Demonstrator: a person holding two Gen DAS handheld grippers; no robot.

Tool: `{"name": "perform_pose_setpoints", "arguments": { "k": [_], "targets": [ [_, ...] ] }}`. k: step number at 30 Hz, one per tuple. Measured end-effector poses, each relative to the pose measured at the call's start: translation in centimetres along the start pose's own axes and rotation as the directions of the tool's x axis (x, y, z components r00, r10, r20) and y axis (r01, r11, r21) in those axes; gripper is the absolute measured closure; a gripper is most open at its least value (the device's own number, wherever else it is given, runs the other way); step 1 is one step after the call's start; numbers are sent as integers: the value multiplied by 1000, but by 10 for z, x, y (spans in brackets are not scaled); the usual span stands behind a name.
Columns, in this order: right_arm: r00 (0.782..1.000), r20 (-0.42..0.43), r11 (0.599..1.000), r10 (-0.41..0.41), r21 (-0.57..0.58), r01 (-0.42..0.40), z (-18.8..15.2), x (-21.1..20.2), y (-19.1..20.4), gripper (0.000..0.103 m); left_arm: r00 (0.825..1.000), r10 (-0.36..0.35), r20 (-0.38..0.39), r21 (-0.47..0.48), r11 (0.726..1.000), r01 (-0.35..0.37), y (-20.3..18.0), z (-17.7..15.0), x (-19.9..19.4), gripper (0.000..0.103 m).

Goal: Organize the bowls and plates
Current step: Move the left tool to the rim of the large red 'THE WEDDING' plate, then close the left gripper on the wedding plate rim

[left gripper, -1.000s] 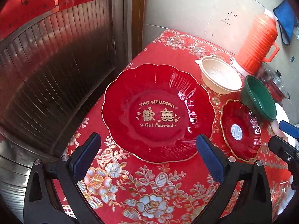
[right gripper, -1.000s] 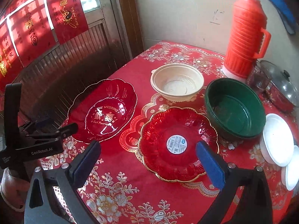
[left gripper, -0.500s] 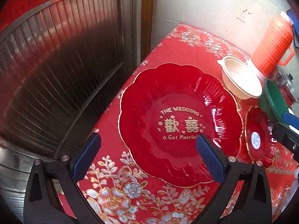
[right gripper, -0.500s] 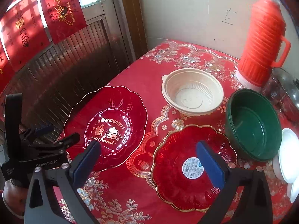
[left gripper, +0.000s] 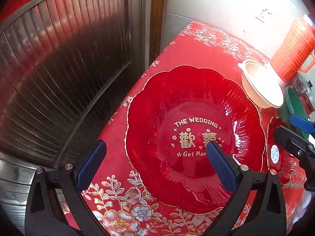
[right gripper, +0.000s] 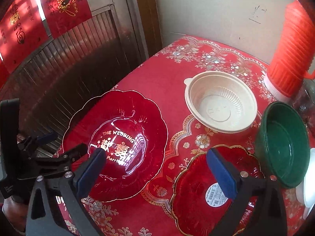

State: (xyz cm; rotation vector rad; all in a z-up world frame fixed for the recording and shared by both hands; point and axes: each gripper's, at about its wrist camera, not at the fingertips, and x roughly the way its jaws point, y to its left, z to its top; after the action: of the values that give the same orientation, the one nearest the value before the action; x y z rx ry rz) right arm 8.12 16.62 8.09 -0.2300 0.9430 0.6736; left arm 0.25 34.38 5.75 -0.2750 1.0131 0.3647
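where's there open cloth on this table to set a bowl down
The roomiest bare patch is the back corner by the wall, behind the large wedding plate and left of the cream bowl. The right side is crowded: small red plate, green bowl and orange thermos stand close together.

"THE WEDDING" is printed in gold on the large red plate point(left gripper: 196, 102), above two gold Chinese characters and a partly covered line reading "Get Mar"; a white barcode sticker, too small to be read, is seen on the small red plate point(right gripper: 196, 192); gold and black calligraphy is seen on red paper banners point(right gripper: 65, 5), not legible.
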Motion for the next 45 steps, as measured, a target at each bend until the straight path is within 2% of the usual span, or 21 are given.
{"name": "perform_pose_setpoints", "arguments": {
  "k": [16, 23, 26, 30, 33, 34, 35, 36, 38, 42, 45],
  "targets": [
    [995, -79, 999, 55, 5, -54, 15, 30, -4, 2, 998, 35, -52, -7, 999, -36, 2, 10, 28, 0],
    [990, -119, 997, 71, 17, -70, 20, 47, -11, 8, 997, 43, -58, -15, 999, -43, 3, 19, 39, 0],
    [983, -143, 994, 110, 37, -106, 21, 56, -13, 18, 994, 61, -89, -10, 998, -62, 1, 21, 47, 0],
    [972, -178, 987, 155, 80, -142, 20, 66, -16, 31, 991, 33, -128, -24, 999, -36, 3, 22, 58, 2],
    [961, -195, 978, 196, 107, -178, 18, 70, -17, 44, 989, 12, -150, -26, 1000, -16, 2, 23, 65, 14],
    [959, -198, 977, 202, 102, -184, 18, 71, -17, 51, 987, 6, -159, -20, 1000, -9, 0, 24, 68, 22],
    [959, -203, 978, 200, 96, -184, 18, 72, -16, 58, 986, 9, -165, -10, 1000, -11, -3, 24, 70, 23],
    [959, -205, 979, 195, 92, -179, 17, 74, -15, 62, 987, 29, -157, 16, 1000, -27, -6, 25, 70, 32],
    [959, -204, 978, 197, 106, -178, 16, 74, -17, 78, 988, 34, -151, 20, 999, -31, -6, 24, 67, 34],
    [958, -211, 979, 193, 99, -176, 16, 72, -20, 86, 989, 30, -144, -23, 999, -34, 4, 27, 66, 51],
    [965, -201, 985, 170, 56, -162, 13, 64, -14, 86, 988, 16, -154, -46, 999, -23, 9, 27, 65, 56]
  ]
}}
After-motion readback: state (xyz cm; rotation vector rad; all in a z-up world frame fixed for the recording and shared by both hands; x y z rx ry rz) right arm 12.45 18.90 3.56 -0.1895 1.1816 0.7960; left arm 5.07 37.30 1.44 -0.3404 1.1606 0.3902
